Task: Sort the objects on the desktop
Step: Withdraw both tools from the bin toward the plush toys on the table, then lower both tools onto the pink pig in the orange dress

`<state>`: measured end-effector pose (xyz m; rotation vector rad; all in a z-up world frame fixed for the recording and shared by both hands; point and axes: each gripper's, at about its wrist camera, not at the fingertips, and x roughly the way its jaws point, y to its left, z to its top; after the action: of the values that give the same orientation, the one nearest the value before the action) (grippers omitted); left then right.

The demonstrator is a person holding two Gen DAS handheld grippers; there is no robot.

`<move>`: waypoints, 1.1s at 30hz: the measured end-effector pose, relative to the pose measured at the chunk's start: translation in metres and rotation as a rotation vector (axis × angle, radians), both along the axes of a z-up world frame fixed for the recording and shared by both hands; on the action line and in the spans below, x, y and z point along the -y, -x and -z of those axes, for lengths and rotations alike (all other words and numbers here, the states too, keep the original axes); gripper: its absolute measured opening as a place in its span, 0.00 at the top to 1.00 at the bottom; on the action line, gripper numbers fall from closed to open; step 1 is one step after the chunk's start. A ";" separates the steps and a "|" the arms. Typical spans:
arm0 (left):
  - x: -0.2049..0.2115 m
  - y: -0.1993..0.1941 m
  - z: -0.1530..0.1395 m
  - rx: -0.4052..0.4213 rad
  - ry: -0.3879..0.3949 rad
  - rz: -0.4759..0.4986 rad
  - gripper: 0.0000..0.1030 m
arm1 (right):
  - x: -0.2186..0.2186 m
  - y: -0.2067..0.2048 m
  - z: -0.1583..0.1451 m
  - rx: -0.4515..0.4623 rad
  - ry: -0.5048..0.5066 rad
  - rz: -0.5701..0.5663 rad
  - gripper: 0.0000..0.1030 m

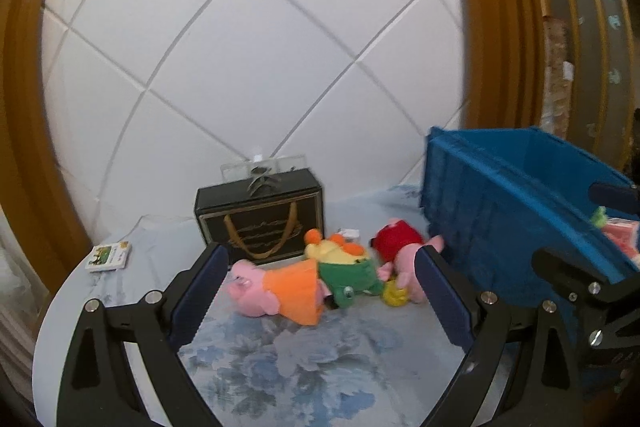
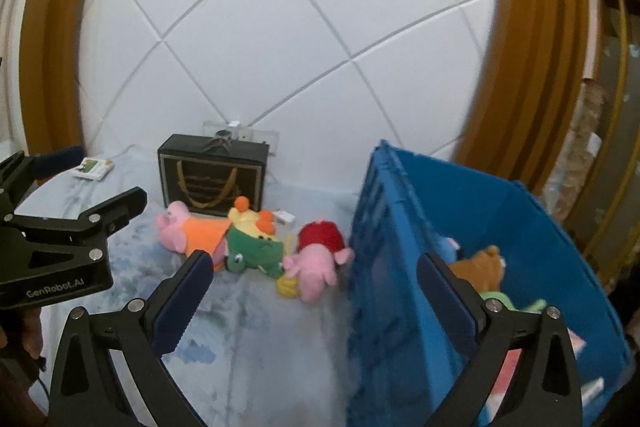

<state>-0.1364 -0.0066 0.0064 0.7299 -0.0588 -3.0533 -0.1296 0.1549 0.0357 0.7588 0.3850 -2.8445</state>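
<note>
Left wrist view: showed the left tongs (image 1: 322, 291) spread wide and empty, hovering low over the counter (image 1: 304, 363) with its blue flowered cloth. Faced a row of soft toys lying between the two pads: a pink pig in an orange dress (image 1: 276, 289) nearest the left pad, a green and yellow toy (image 1: 344, 267) touching it, then a pink pig in a red dress (image 1: 400, 251) just beside the blue bin (image 1: 500, 211). Also a small yellow toy (image 1: 395, 294) on the cloth in front of the red-dressed pig. Behind the toys, a black gift box (image 1: 260, 211) standing upright, and well apart to the left, a small card pack (image 1: 109, 256).

Right wrist view: showed the right tongs (image 2: 312, 291) equally wide, holding nothing, with one pad over the cloth and the other in front of the bin's inside. Inside the bin, already a brown plush (image 2: 482, 267) and something green, part hidden.

Judged mid-task: some toys binned, four left on the cloth. Seemingly at the reach stage, no grasp made yet. Next move likely called for lowering the left tongs over the orange-dressed pig, closing on its soft body, not on the dress hem, then lifting clear of the neighbouring toy before carrying it over the bin's near wall.
</note>
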 end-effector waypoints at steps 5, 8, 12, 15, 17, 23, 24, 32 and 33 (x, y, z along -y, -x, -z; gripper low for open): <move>0.036 0.044 0.038 0.105 -0.015 -0.072 0.07 | 0.021 0.047 0.026 0.072 0.010 -0.037 0.00; 0.057 0.072 0.071 0.195 -0.017 -0.110 0.07 | 0.034 0.081 0.051 0.140 0.024 -0.045 0.00; 0.080 0.105 0.113 0.299 -0.028 -0.146 0.07 | 0.048 0.120 0.083 0.220 0.037 -0.039 0.00; 0.091 0.129 0.138 0.349 -0.053 -0.156 0.07 | 0.059 0.150 0.107 0.269 0.034 -0.034 0.00; 0.095 0.144 0.150 0.371 -0.063 -0.153 0.07 | 0.068 0.170 0.124 0.296 0.025 -0.036 0.00; 0.097 0.181 0.176 0.416 -0.049 -0.151 0.07 | 0.081 0.207 0.160 0.353 0.006 -0.031 0.00; 0.098 0.186 0.179 0.424 -0.045 -0.151 0.07 | 0.082 0.211 0.165 0.361 0.004 -0.032 0.00; 0.097 0.218 0.205 0.465 -0.046 -0.129 0.07 | 0.084 0.235 0.191 0.394 0.002 -0.020 0.00; 0.096 0.222 0.209 0.471 -0.044 -0.125 0.07 | 0.083 0.237 0.192 0.395 0.001 -0.019 0.00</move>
<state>-0.3586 -0.1021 -0.2022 1.3800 0.0530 -2.7062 -0.3665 0.0715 -0.1560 1.2741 0.3260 -2.5882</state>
